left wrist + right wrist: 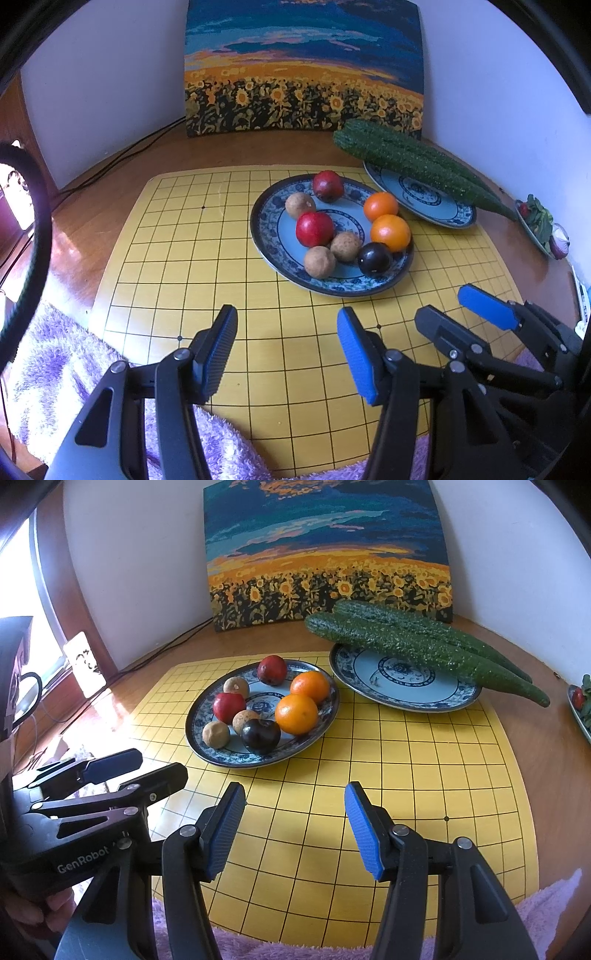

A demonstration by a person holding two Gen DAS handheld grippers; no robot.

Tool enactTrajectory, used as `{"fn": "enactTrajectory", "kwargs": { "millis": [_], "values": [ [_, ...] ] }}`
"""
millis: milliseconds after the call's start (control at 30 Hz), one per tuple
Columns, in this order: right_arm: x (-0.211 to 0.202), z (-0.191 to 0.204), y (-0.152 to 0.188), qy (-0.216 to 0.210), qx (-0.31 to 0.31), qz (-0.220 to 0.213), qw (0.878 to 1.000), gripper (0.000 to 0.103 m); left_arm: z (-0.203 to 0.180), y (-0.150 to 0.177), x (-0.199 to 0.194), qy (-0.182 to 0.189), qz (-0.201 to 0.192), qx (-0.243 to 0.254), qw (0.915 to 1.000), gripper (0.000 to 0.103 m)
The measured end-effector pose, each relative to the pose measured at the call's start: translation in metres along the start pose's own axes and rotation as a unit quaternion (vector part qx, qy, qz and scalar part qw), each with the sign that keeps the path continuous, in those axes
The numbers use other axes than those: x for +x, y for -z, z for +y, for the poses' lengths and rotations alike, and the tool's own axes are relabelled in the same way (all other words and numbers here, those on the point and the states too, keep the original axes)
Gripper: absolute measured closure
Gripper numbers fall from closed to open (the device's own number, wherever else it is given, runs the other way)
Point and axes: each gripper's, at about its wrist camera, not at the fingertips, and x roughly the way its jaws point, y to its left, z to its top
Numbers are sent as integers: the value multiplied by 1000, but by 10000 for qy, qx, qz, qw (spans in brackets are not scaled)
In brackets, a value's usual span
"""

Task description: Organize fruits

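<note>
A blue-patterned plate (271, 242) (207, 755) on the yellow grid board holds two oranges (390, 232) (296, 714), two red fruits (314, 229) (229, 707), a dark plum (375, 259) (260, 734) and three brown fruits (320, 261) (216, 734). A second plate (443, 210) (402, 692) behind it carries two cucumbers (417, 162) (424, 646). My left gripper (286, 350) (146, 764) is open and empty, in front of the fruit plate. My right gripper (295, 830) (450, 306) is open and empty, beside it to the right.
The yellow grid board (207, 280) (424, 775) lies on a wooden table. A sunflower painting (303, 70) (328, 554) leans on the wall behind. A purple towel (66, 369) (546, 904) lies at the front edge. A small dish of greens (539, 225) sits at the far right.
</note>
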Motion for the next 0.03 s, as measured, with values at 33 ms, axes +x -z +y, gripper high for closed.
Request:
{"fn": "enactTrajectory", "kwargs": {
  "millis": [33],
  "values": [
    [0,0,0,-5,-1,2,10000,46,0,0,0,-9,-1,11,10000,44]
  ]
}}
